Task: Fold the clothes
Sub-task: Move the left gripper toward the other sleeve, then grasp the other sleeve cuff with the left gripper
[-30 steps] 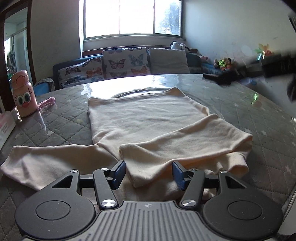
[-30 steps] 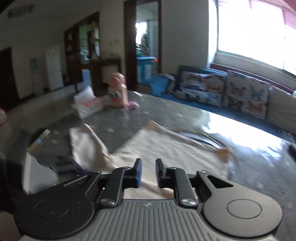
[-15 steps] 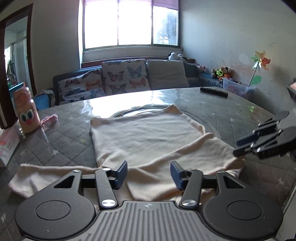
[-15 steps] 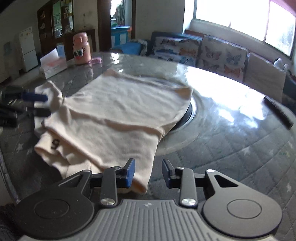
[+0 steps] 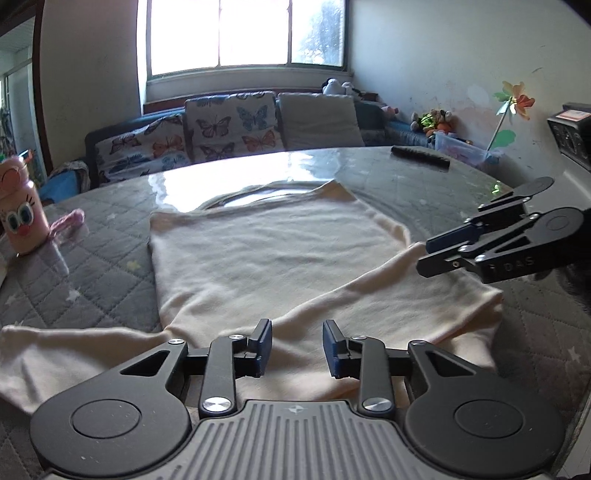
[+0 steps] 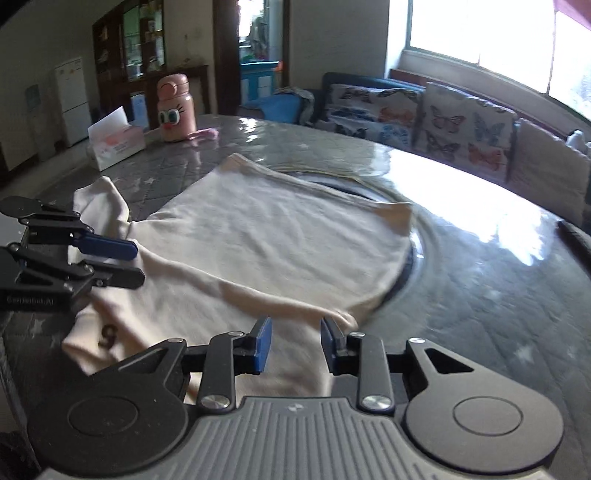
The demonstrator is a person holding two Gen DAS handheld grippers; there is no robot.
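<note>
Change since the earlier frames: the right gripper (image 6: 295, 345), a second ago held high and seen only as a blur, has come down to the near right edge of the cream shirt (image 5: 266, 254); the left gripper (image 5: 297, 349) has narrowed its gap and sits further in over the cloth.

Left gripper: jaws closing, blue pads (image 5: 263, 345) apart, cream cloth showing in the gap between them; the pads do not visibly press on it. In the right wrist view it (image 6: 125, 262) appears from the side, hovering at the shirt's left shoulder area.

Right gripper: jaws parted by a modest gap, blue pads (image 6: 263, 343) either side of the folded edge of the cloth; no visible pinch. In the left wrist view it (image 5: 430, 254) hangs just above the folded-in right sleeve.

Cream shirt: spread flat on the table (image 5: 92, 258), right sleeve folded across the lower body, left sleeve (image 5: 62, 350) lying stretched out to the left. A dark mark (image 6: 108, 335) shows on the near cloth.

Table: round, grey quilted cover under a glossy sheet. Pink bottle (image 6: 173, 107) with cartoon eyes at the far left, tissue box (image 6: 114, 142) just beside it, dark remote (image 5: 419, 156) at the far right.

Beyond: sofa with butterfly cushions (image 5: 229, 125) under a bright window (image 5: 243, 33).
</note>
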